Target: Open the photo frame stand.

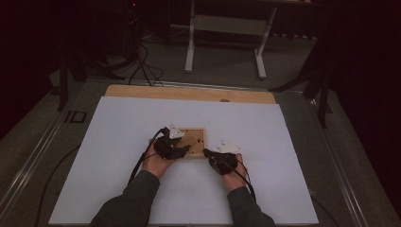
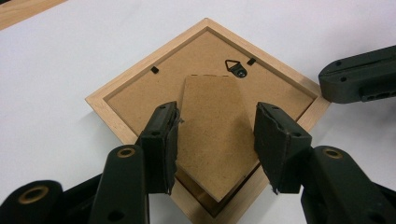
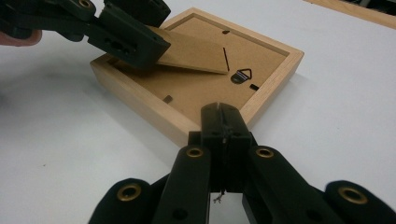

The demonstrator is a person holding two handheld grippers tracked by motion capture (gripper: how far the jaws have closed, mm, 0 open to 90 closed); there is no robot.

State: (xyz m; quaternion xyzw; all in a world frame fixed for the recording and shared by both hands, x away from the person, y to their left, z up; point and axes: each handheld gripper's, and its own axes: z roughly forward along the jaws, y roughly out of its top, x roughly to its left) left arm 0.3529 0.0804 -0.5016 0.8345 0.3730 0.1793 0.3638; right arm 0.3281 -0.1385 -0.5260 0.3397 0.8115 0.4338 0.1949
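While face-down frame (image 2: 205,116) lies flat, left gripper (image 2: 217,140) spread astride raised stand (image 2: 212,135), right gripper (image 3: 223,122) clenched against frame corner.

The left gripper (image 2: 217,140) straddles the raised stand flap (image 2: 212,135) on the face-down wooden frame (image 2: 116,114), jaws apart.

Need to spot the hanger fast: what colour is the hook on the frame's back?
The hanger hook is black metal on the brown backing board; the left gripper view shows it best.

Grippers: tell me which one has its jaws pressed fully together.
The right gripper: its jaws meet at the wooden frame's rim. The left gripper stands apart, its jaws either side of the fold-out cardboard stand.
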